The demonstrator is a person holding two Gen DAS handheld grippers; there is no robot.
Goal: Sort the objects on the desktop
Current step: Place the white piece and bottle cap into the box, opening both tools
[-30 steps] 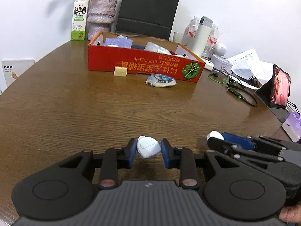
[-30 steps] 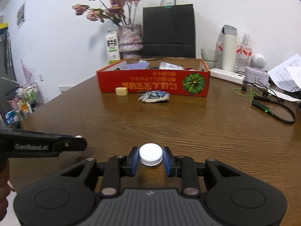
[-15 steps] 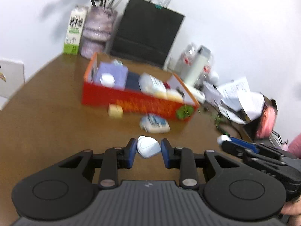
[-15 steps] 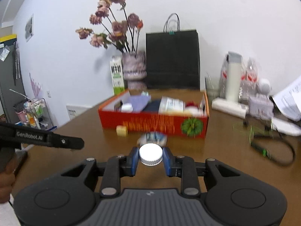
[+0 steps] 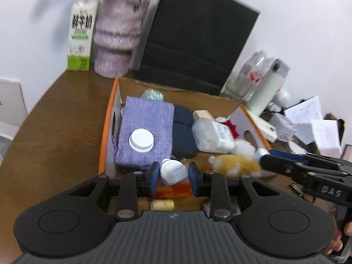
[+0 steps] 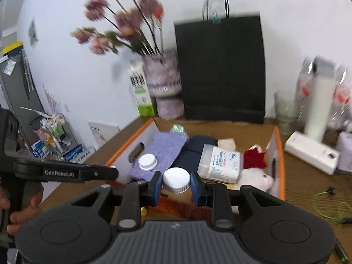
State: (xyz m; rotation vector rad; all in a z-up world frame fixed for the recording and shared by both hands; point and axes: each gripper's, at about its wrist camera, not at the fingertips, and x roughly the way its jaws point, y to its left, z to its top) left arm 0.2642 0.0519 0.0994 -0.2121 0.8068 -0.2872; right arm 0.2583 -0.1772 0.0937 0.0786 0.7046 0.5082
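Left gripper (image 5: 173, 177) pinching small white case (image 5: 173, 173), hovering over near edge of orange box (image 5: 109, 118). Right gripper (image 6: 176, 186) pinching white cap (image 6: 176, 180) above same box. Only left view shows yellow plush (image 5: 236, 165); only right view shows flowers (image 6: 123, 22). Background blurry, carton (image 5: 80, 37) text unreadable.

Both tools (image 5: 173, 177) (image 6: 176, 183) now above orange box (image 5: 103, 145)
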